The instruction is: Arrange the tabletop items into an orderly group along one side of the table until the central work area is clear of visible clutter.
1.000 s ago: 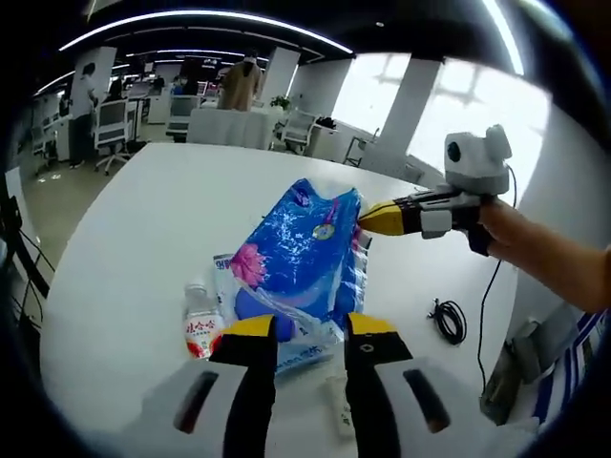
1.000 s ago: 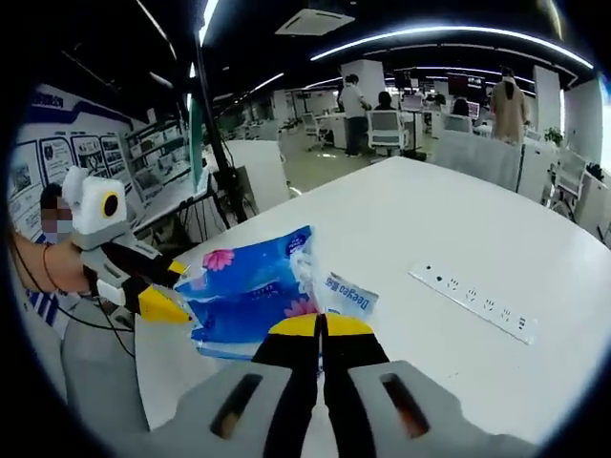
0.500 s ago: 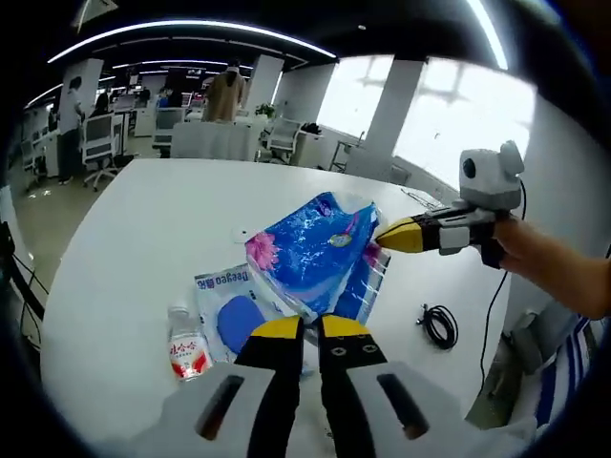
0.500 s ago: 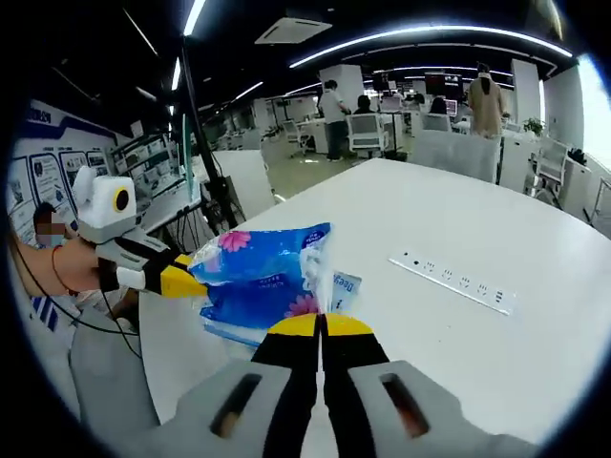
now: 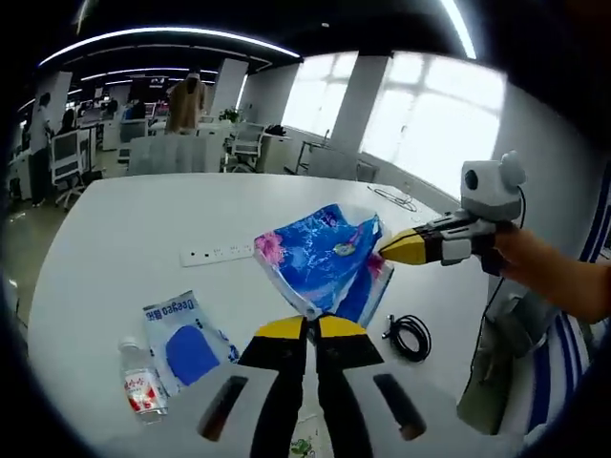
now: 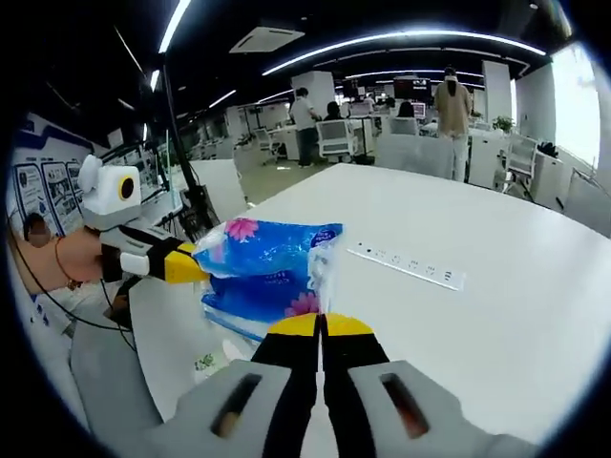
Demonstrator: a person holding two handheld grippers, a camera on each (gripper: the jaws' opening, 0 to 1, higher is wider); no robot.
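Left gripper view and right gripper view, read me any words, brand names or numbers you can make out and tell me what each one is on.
"Deeyeo": on the flat blue and white packet lying on the table.
Red label on the small water bottle: print too blurred to read.
Big blue tissue pack held up between both grippers: flower pattern shows, its lettering too blurred to read.
Wall posters in the right gripper view: too small to read.

I'm looking at an open office: bright windows (image 5: pixel 420 124) upper right in the left gripper view, curved ceiling light strips (image 6: pixel 401 38), white pillars (image 5: pixel 358 114), desks and chairs (image 6: pixel 334 138) further back.
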